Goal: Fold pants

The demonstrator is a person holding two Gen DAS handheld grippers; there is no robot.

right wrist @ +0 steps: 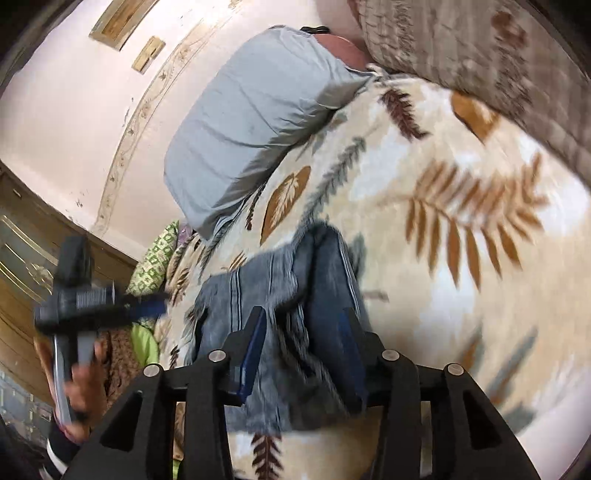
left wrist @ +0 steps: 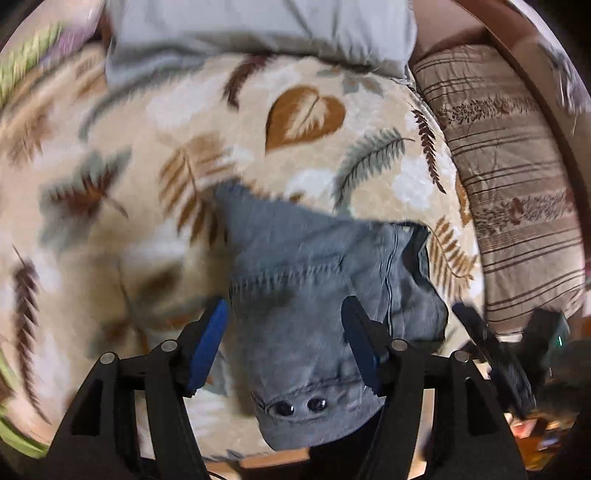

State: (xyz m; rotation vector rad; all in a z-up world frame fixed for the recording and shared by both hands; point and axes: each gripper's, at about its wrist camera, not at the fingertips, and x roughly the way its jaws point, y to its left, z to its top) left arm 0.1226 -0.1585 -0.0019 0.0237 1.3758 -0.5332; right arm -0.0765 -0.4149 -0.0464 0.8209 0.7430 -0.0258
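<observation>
Blue-grey denim pants (left wrist: 306,295) lie bunched on a leaf-patterned blanket (left wrist: 147,155), waistband with two dark buttons nearest the left wrist camera. My left gripper (left wrist: 284,317) is open, its blue pads either side of the waist end, just above the cloth. My right gripper (right wrist: 303,332) is open with the folded pants (right wrist: 295,295) lying between its pads. The right gripper also shows at the right edge of the left wrist view (left wrist: 495,343), and the left gripper in a hand at the left of the right wrist view (right wrist: 147,306).
A grey pillow (left wrist: 258,33) lies at the far end of the bed. A striped brown quilt (left wrist: 517,203) lies along the right side. A pink wall (right wrist: 74,110) and a wooden door (right wrist: 29,251) stand beyond the bed.
</observation>
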